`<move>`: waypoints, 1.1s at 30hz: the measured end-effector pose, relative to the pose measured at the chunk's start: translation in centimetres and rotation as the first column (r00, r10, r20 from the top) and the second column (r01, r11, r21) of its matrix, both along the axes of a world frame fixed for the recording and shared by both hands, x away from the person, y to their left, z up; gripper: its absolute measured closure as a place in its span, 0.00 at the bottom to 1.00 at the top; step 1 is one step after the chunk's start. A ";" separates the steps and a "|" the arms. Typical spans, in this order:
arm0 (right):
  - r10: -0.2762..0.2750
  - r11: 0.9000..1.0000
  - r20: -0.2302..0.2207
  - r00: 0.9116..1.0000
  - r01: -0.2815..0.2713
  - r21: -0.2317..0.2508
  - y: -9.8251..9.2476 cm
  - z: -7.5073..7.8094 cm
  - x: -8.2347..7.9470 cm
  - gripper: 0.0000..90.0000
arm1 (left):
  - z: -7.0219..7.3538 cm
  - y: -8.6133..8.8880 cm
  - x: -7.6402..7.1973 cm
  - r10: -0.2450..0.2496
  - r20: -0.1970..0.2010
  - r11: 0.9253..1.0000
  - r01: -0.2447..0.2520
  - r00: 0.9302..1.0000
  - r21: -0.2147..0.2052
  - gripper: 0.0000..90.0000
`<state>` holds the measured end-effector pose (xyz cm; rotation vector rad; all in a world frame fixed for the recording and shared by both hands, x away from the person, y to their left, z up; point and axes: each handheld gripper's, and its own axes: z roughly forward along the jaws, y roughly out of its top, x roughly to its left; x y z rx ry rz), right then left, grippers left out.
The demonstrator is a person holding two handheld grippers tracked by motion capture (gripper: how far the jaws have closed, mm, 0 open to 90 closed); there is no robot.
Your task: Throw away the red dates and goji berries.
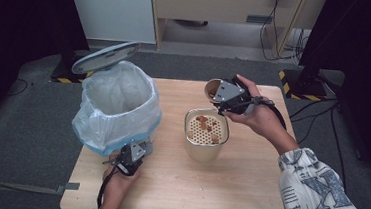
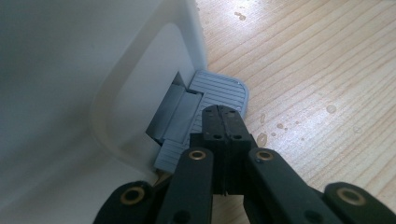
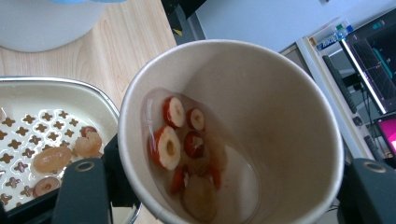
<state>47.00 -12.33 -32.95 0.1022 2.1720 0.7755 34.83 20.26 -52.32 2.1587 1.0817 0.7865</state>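
- Your right gripper (image 1: 223, 94) held a paper cup (image 3: 233, 135) clamped by its wall, tilted on its side just behind the strainer basin (image 1: 205, 148) at the middle of the table (image 1: 247, 189)
- The cup carried red date slices (image 3: 170, 144), pale fruit pieces and a shallow pool of liquid, gathered on its lower wall and not yet at the rim
- The basin's perforated tray (image 3: 28, 135) already bore several pale and brown fruit pieces (image 3: 53, 158); judged, the emptying was part done
- To do this step well, you should have brought the cup mouth squarely over the tray before tipping further, since the rim sat at the basin's far edge and liquid could run onto the table
- Tip slowly, so the slices slide out with the liquid instead of sticking to the wall
- The grip on the thin cup wall should stay light enough not to crush it
- Your left gripper (image 2: 222, 116) was fully closed and held nothing; its joined tips pressed on the grey foot pedal (image 2: 224, 91) at the base of the white pedal bin (image 1: 118, 104), left of the basin
- The bin lid (image 1: 106, 56) stood raised, the bag-lined bin open
- Drops of liquid (image 2: 261, 138) lay on the table beside the pedal, evidence of spillage
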 end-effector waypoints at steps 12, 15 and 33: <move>0.028 0.997 0.092 0.995 -0.021 -0.073 -0.2 0.5 -0.3 0.35 | 0.0 0.0 0.0 0.000 0.000 1.000 0.000 1.000 -0.002 0.99; 0.032 0.996 0.103 0.994 -0.023 -0.085 -0.3 0.7 -0.4 0.35 | 0.0 0.0 0.0 0.001 0.000 1.000 -0.001 1.000 -0.002 0.99; 0.059 0.989 0.174 0.983 -0.033 -0.146 -0.5 2.1 -0.6 0.36 | 0.0 0.1 0.0 0.002 -0.002 1.000 -0.002 1.000 -0.004 0.99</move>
